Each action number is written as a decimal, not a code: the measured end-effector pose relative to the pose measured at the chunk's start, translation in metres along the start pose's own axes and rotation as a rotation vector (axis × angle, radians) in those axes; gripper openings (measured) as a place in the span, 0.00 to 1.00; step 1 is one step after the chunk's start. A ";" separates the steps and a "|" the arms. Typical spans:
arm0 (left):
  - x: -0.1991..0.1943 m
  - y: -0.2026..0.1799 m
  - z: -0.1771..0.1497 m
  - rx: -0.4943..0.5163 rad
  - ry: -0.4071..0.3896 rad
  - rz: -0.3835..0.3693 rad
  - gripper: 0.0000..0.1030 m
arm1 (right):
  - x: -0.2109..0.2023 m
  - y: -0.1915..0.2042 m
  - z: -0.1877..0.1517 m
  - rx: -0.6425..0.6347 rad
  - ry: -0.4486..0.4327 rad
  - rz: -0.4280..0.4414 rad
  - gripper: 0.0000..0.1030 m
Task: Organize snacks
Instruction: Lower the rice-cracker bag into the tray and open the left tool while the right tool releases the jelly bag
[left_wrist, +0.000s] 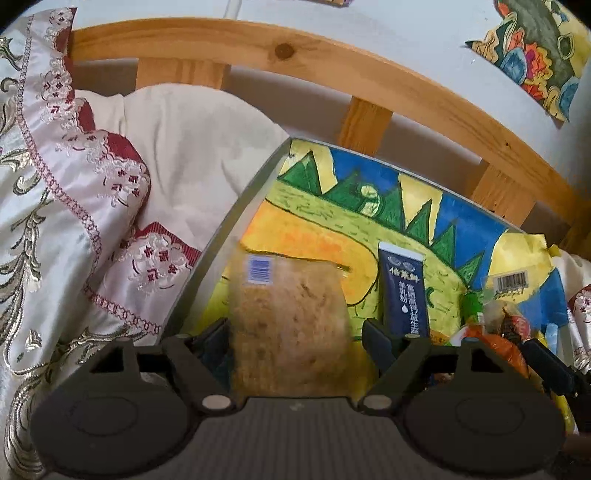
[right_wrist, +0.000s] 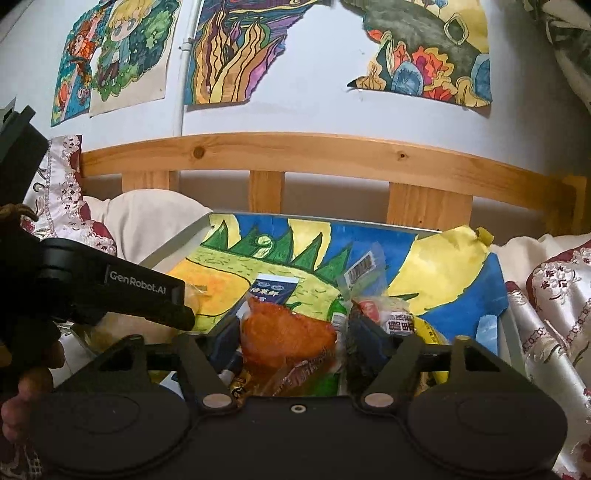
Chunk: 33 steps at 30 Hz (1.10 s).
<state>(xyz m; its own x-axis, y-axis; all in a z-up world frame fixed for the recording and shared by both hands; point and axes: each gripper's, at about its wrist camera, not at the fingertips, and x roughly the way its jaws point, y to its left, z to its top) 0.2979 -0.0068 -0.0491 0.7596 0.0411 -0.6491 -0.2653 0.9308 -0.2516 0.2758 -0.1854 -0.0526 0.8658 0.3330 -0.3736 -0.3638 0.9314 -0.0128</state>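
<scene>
On a bed backed by a wooden headboard (right_wrist: 317, 147), a grey tray (left_wrist: 229, 225) lined with a bright painted sheet holds the snacks. The embroidered bedding (left_wrist: 48, 206) fills the left of the left wrist view, its far end cut off by the frame. The left claw (left_wrist: 295, 332) stands apart around a clear-wrapped brown cake packet (left_wrist: 288, 325); blur hides whether its pads touch the wrap. The right claw (right_wrist: 291, 328) stands apart around an orange snack packet (right_wrist: 284, 339), contact equally hard to judge, and its body covers the packet's lower end. Behind these, a dark blue sachet (left_wrist: 402, 291) stands in the tray. At the tray's right side lies a jumble of small wrapped snacks (right_wrist: 373, 299), overlapping and too blurred to tell apart.
</scene>
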 end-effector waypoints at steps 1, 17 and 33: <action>-0.002 0.000 0.001 -0.003 -0.003 0.000 0.81 | -0.001 0.000 0.001 0.002 -0.003 0.001 0.72; -0.053 0.018 0.009 -0.047 -0.118 -0.021 0.98 | -0.030 0.004 0.017 -0.022 -0.088 -0.021 0.90; -0.147 0.047 -0.013 -0.076 -0.240 -0.040 0.99 | -0.132 0.008 0.047 0.030 -0.308 -0.114 0.99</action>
<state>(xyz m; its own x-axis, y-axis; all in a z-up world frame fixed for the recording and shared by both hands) 0.1654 0.0260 0.0251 0.8873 0.0980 -0.4506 -0.2690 0.9037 -0.3332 0.1752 -0.2154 0.0398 0.9652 0.2510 -0.0734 -0.2523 0.9676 -0.0093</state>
